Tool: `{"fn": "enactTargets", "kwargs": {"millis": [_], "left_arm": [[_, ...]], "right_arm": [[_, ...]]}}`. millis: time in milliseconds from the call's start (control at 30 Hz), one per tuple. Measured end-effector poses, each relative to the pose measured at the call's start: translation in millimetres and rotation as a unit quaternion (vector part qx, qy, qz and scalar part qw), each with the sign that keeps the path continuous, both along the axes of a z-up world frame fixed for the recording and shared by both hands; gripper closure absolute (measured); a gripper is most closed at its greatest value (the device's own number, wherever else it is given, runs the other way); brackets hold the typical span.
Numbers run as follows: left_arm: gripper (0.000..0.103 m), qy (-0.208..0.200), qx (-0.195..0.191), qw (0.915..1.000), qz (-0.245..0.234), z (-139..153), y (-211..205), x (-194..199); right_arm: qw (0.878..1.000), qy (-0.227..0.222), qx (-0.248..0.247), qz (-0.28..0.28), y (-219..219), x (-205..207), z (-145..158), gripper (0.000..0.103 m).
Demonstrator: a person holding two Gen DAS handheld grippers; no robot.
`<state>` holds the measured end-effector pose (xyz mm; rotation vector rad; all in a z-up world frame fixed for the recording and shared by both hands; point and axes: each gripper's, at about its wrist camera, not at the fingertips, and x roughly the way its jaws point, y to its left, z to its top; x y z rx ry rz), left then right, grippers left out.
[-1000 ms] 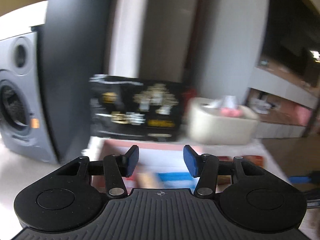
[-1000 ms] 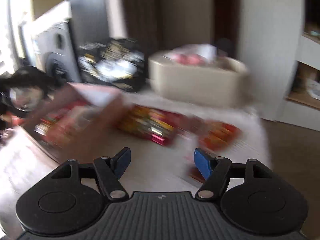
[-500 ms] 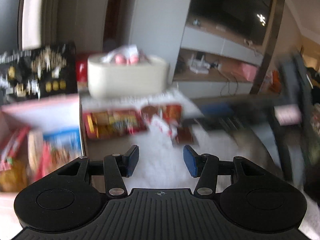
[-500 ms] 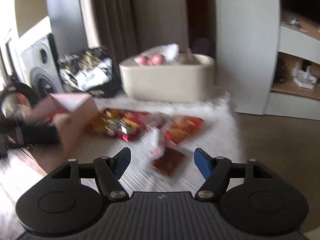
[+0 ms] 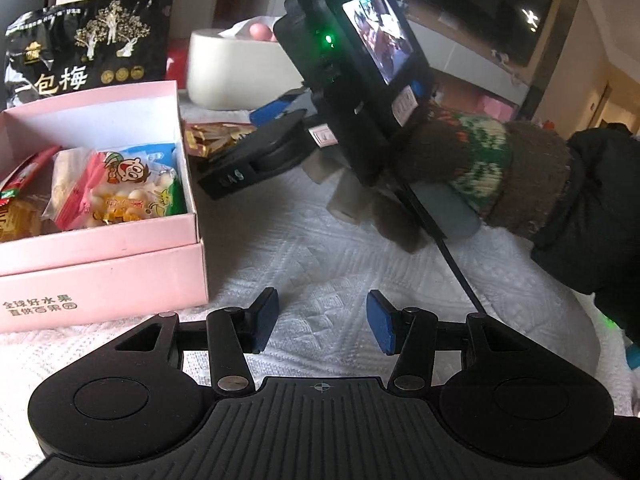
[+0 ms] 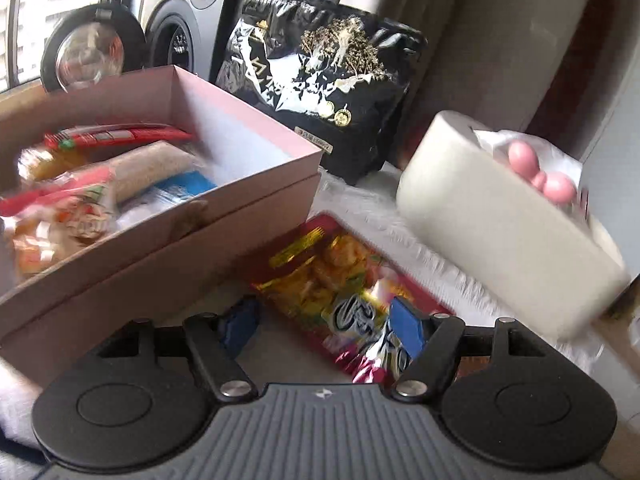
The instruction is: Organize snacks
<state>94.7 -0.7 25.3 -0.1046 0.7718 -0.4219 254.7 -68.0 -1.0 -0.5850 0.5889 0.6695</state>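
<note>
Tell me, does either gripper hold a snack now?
No. The left gripper is open over the white cloth; the right gripper is open around the red snack bag, not closed.

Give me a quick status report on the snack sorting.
Left gripper open, empty, over the white cloth. Right gripper open, low over the red snack packet. Pink box partly filled. Nothing blocking the packet.

An open pink box (image 5: 100,240) at the left of the frame holds several snack packets, among them a clear bag of pale round candies (image 5: 132,188). A red-and-yellow snack bag (image 6: 340,280) lies flat at lower centre, just beside the box's right corner.
</note>
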Motion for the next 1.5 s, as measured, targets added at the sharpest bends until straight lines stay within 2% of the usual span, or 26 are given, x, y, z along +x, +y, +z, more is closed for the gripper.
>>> {"fn": "enactTargets", "kwargs": {"millis": [33, 67, 100, 133, 167, 233, 333, 500, 567, 633, 700, 733, 833, 900, 1000, 1100, 1133, 1233, 1300, 1367, 1500], "left_arm": [[0.049, 0.000, -0.003, 1.0000, -0.001, 0, 1, 0], [0.049, -0.001, -0.004, 1.0000, -0.001, -2, 1, 0], [0.049, -0.001, -0.006, 1.0000, 0.000, -4, 2, -1], [0.049, -0.001, -0.007, 1.0000, 0.001, -3, 1, 1], [0.049, -0.001, -0.009, 1.0000, 0.002, -4, 1, 0], [0.049, -0.002, -0.008, 1.0000, 0.003, -2, 0, 0], [0.049, -0.004, -0.006, 1.0000, 0.003, 0, -3, -1], [0.050, -0.014, -0.004, 0.9999, 0.004, 11, -9, -5], [0.050, -0.024, -0.009, 0.9997, -0.004, 21, -11, -7], [0.050, -0.037, -0.017, 0.9991, -0.011, 33, -11, -6], [0.050, -0.056, -0.017, 0.9982, -0.012, 48, -12, 0], [0.050, -0.065, -0.014, 0.9978, -0.009, 55, -12, 5], [0.050, -0.083, -0.004, 0.9965, 0.002, 71, -15, 26], [0.050, -0.086, 0.000, 0.9963, 0.004, 77, -17, 44], [0.050, -0.072, 0.027, 0.9970, 0.003, 78, -26, 77], [0.050, -0.027, 0.049, 0.9984, -0.003, 69, -36, 120], [0.050, -0.008, 0.046, 0.9989, 0.003, 63, -37, 136], [0.050, 0.032, 0.034, 0.9984, 0.032, 47, -37, 171], [0.050, 0.063, 0.006, 0.9973, 0.036, 39, -36, 197], [0.050, 0.092, -0.019, 0.9937, 0.062, 29, -33, 222], [0.050, 0.079, 0.009, 0.9912, 0.106, 11, -35, 253]], "right_arm": [[1.000, 0.004, 0.005, 0.002, 0, 3, 1, 0.036], [1.000, 0.014, 0.018, -0.003, -2, 7, 4, 0.048], [0.999, 0.022, 0.036, -0.010, -7, 9, 8, 0.052], [0.998, 0.038, 0.056, -0.020, -14, 14, 15, 0.074], [0.995, 0.062, 0.074, -0.027, -21, 18, 21, 0.090], [0.988, 0.087, 0.111, -0.055, -36, 22, 35, 0.092], [0.987, 0.073, 0.129, -0.069, -54, 18, 54, 0.096], [0.989, 0.023, 0.120, -0.079, -70, 3, 74, 0.097], [0.988, 0.035, 0.122, -0.083, -76, 5, 74, 0.096], [0.982, 0.075, 0.153, -0.086, -95, 6, 73, 0.094], [0.976, 0.087, 0.170, -0.100, -108, 7, 69, 0.088], [0.976, 0.082, 0.169, -0.110, -115, 5, 68, 0.082], [0.979, 0.052, 0.114, -0.157, -128, 2, 57, 0.080], [0.976, 0.063, 0.111, -0.178, -144, 0, 51, 0.080], [0.968, 0.100, 0.142, -0.183, -171, -7, 45, 0.079], [0.961, 0.113, 0.155, -0.201, -187, -19, 36, 0.066], [0.958, 0.119, 0.163, -0.202, -191, -23, 33, 0.063], [0.952, 0.142, 0.191, -0.191, -194, -32, 25, 0.063], [0.951, 0.153, 0.203, -0.178, -193, -37, 22, 0.062], [0.951, 0.163, 0.203, -0.168, -190, -40, 20, 0.060], [0.953, 0.167, 0.195, -0.160, -183, -45, 14, 0.058]]}}
